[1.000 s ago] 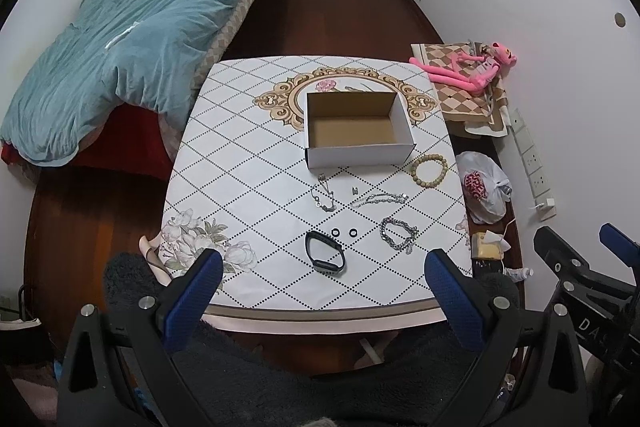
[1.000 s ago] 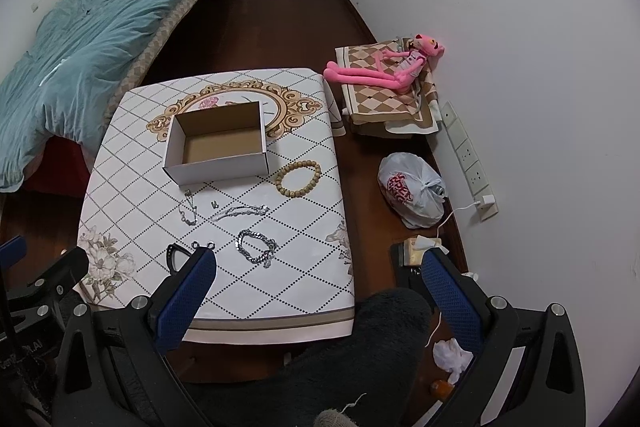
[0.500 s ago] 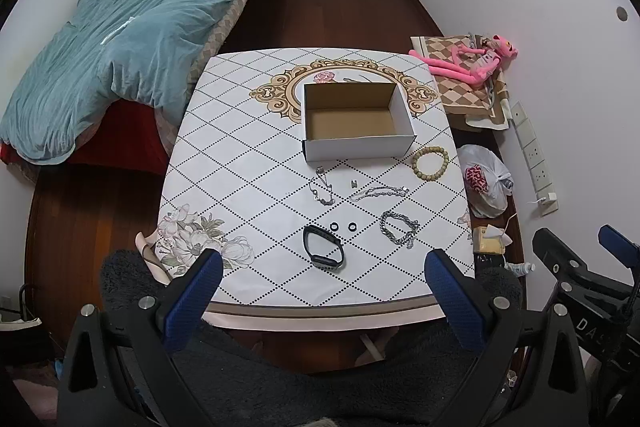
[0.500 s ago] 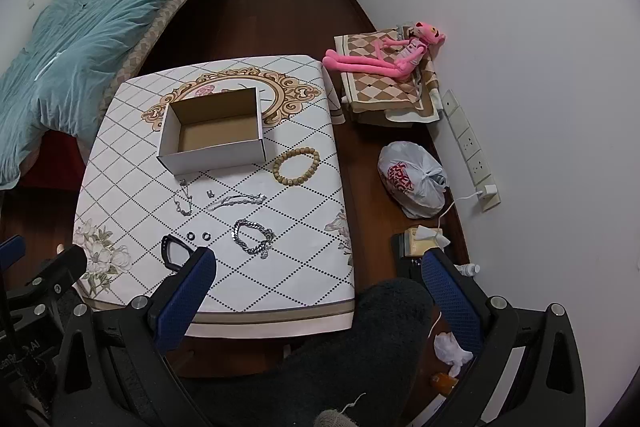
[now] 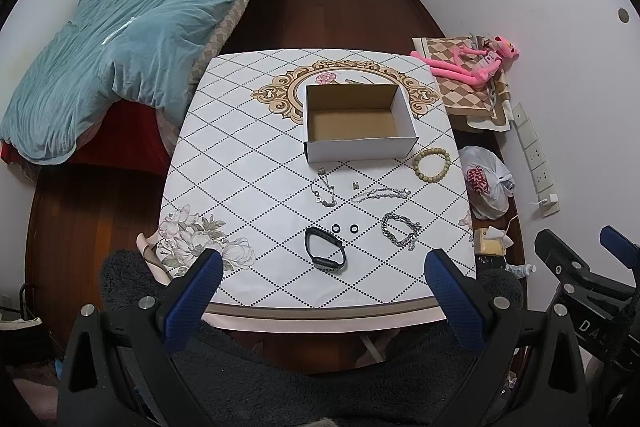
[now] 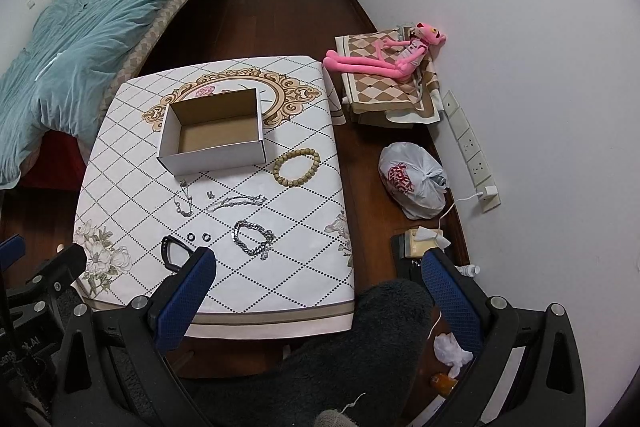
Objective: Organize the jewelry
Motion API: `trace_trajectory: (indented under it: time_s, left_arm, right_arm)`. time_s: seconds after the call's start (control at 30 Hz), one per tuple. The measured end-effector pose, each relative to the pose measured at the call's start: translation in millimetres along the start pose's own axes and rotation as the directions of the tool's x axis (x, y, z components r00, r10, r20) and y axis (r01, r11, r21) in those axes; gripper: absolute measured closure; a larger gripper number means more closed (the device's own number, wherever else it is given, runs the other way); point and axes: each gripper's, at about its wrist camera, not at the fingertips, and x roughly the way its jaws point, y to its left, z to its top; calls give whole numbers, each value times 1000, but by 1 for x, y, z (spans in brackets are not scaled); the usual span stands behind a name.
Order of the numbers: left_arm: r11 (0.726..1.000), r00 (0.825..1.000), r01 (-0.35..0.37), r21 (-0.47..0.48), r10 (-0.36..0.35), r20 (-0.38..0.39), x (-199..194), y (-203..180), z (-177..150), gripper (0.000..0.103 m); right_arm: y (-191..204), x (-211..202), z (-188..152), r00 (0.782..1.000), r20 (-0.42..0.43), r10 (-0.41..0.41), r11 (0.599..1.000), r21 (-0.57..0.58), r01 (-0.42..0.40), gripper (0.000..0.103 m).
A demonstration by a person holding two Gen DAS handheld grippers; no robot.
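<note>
An open white cardboard box point(image 5: 360, 151) point(image 6: 216, 157) stands empty on the patterned table point(image 5: 248, 171) point(image 6: 132, 179). In front of it lie a wooden bead bracelet point(image 5: 431, 166) point(image 6: 296, 166), a thin chain point(image 5: 325, 189) point(image 6: 184, 201), a silver bracelet point(image 5: 381, 194) point(image 6: 236, 203), a chunky silver chain point(image 5: 400, 229) point(image 6: 253, 237), two small black rings point(image 5: 345, 228) point(image 6: 198, 236) and a black band point(image 5: 325, 254) point(image 6: 173, 253). My left gripper point(image 5: 324, 297) and right gripper point(image 6: 320, 299) are open and empty, held high above the table's near edge.
A bed with a blue quilt point(image 5: 120, 39) stands left of the table. A pink plush toy point(image 6: 384, 57) lies on a low checked stand by the right wall. A tied plastic bag point(image 6: 412, 179) and a power strip point(image 6: 476, 155) are on the floor.
Both grippers have risen and drawn back, so the table looks smaller and farther. Nothing on the table has moved.
</note>
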Motion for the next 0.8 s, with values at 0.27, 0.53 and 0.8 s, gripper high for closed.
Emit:
trace_trajectory:
  time_s: [0.27, 0.53, 0.8]
  left_arm:
    - [1000, 1000, 2, 0, -2, 0, 0, 0, 0, 0]
    - [1000, 1000, 5, -1, -5, 1, -1, 1, 4, 0]
    - [1000, 1000, 7, 0, -7, 0, -1, 1, 4, 0]
  right_arm:
    - [0, 0, 0, 1000, 1, -1, 1000, 1, 1, 0]
    - [0, -2, 2, 1000, 4, -3, 1000, -2, 3, 0]
    - [0, -2, 2, 1000, 4, -2, 1000, -2, 2, 0]
